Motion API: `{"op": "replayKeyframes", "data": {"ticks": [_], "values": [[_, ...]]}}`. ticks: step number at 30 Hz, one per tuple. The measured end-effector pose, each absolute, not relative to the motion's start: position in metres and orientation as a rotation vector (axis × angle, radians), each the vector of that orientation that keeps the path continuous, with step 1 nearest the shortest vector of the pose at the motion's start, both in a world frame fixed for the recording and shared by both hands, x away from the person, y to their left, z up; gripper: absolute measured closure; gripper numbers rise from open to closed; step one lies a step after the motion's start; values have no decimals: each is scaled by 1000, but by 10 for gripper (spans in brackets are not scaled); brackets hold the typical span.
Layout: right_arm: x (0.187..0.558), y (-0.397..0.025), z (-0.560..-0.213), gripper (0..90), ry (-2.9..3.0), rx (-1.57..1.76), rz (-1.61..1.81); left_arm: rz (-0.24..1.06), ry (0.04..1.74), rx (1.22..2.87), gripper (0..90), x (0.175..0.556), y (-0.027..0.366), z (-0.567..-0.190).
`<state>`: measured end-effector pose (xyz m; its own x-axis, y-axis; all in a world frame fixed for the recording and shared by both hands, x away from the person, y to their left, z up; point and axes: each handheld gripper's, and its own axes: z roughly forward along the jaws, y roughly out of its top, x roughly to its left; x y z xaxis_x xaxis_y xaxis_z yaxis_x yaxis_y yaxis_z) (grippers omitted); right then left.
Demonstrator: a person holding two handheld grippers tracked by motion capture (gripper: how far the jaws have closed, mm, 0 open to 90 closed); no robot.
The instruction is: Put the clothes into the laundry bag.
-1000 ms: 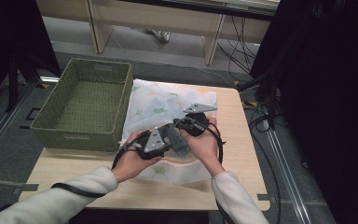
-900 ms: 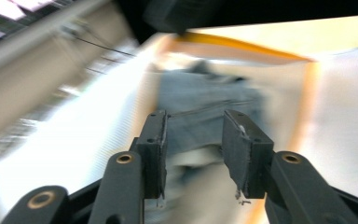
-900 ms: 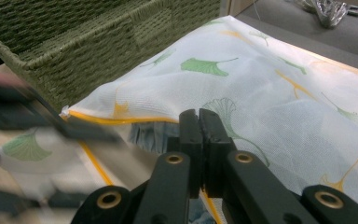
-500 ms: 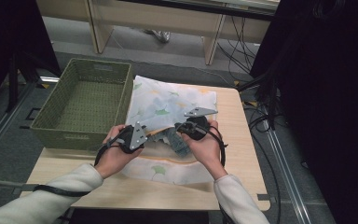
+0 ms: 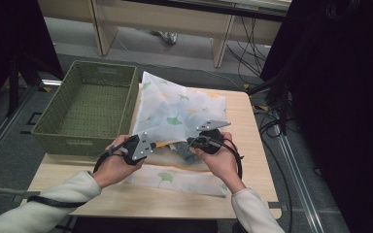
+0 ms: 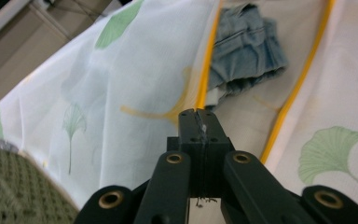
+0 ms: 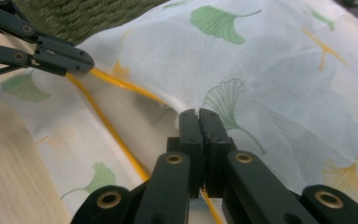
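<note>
Nearest to me, my forearms come in over the front edge of the wooden table (image 5: 252,189), each hand holding a gripper. My left gripper (image 6: 198,122) has its jaws pressed together on the yellow-trimmed edge of the white leaf-print bag (image 5: 175,109), lifting the upper layer so the mouth gapes. In the high view that left gripper (image 5: 137,145) sits at the bag's left front corner, just right of the basket. My right gripper (image 7: 199,122) is likewise clamped shut, pinching the bag's upper layer at the yellow trim; in the high view this right gripper (image 5: 196,143) sits near the middle of the open mouth, close to my other hand but apart from it. From the right gripper view I can see the left one's jaws (image 7: 70,63) closed on the same yellow edge further along.

Inside the opening lies a folded piece of blue denim clothing (image 6: 244,51), resting on the bag's lower layer between the two yellow seams; in the high view the denim (image 5: 187,150) shows just under my right gripper.

Beyond my hands, the bag's upper layer rises tent-like toward the table's far edge. To the left, the green woven basket (image 5: 58,136) stands beside the table. Farther off are pale wooden furniture legs (image 5: 221,41) and dark cables (image 5: 272,126) on the grey floor.
</note>
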<state>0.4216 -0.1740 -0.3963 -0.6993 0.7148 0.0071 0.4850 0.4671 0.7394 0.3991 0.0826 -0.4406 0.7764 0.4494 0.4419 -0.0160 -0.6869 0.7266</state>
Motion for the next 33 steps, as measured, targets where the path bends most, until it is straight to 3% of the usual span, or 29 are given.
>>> {"op": "replayKeyframes", "data": {"ticks": [1,5,8,9,11,14,17,26,33], "values": [[421,-172,-397,900,2419,1018,1070,797,301,2190,863,398,79,-441],[419,-168,-396,900,2441,979,1055,937,260,2180,507,399,67,-445],[418,-167,-397,900,2457,976,1047,1061,206,2243,387,407,61,-456],[418,-166,-398,900,2462,984,1048,1035,206,2288,375,408,60,-461],[417,-166,-398,900,2468,983,1048,1037,191,2329,446,409,58,-467],[416,-165,-398,900,2481,975,1038,1029,196,2337,720,409,59,-466],[416,-166,-402,900,2505,978,1022,1002,203,2318,869,407,65,-459],[417,-154,-428,900,2639,994,896,902,98,2502,879,398,69,-468],[426,-146,-452,900,2695,1006,779,823,128,2570,878,409,65,-481]]}}
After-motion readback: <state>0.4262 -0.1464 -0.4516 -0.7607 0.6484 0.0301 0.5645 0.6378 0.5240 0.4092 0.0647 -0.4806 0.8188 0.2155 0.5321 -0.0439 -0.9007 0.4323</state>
